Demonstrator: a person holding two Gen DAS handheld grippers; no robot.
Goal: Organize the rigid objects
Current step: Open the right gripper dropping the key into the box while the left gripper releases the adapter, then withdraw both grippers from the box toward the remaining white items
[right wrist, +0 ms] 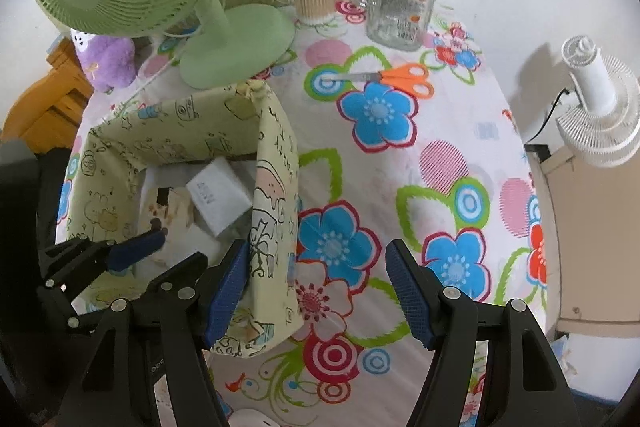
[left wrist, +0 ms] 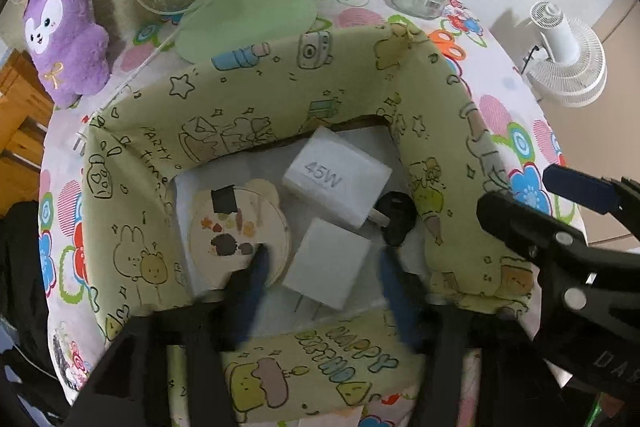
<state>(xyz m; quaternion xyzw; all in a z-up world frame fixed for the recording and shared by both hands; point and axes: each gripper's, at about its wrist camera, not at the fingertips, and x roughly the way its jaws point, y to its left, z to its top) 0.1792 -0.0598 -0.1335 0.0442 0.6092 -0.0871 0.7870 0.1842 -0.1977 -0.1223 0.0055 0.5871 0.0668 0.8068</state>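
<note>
Here we hang the left gripper (left wrist: pixel 320 287) with fingers apart and empty over the fabric storage bin (left wrist: pixel 248 103), where the small white charger (left wrist: pixel 326 263) lies beside the 45W charger (left wrist: pixel 338 175), while the right gripper (right wrist: pixel 316 291), also spread, holds nothing above the tablecloth (right wrist: pixel 460 131) outside it.

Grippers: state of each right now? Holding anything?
Left gripper: open, holding nothing, over the small white charger in the fabric bin.
Right gripper: open, empty, above the tablecloth.
</note>
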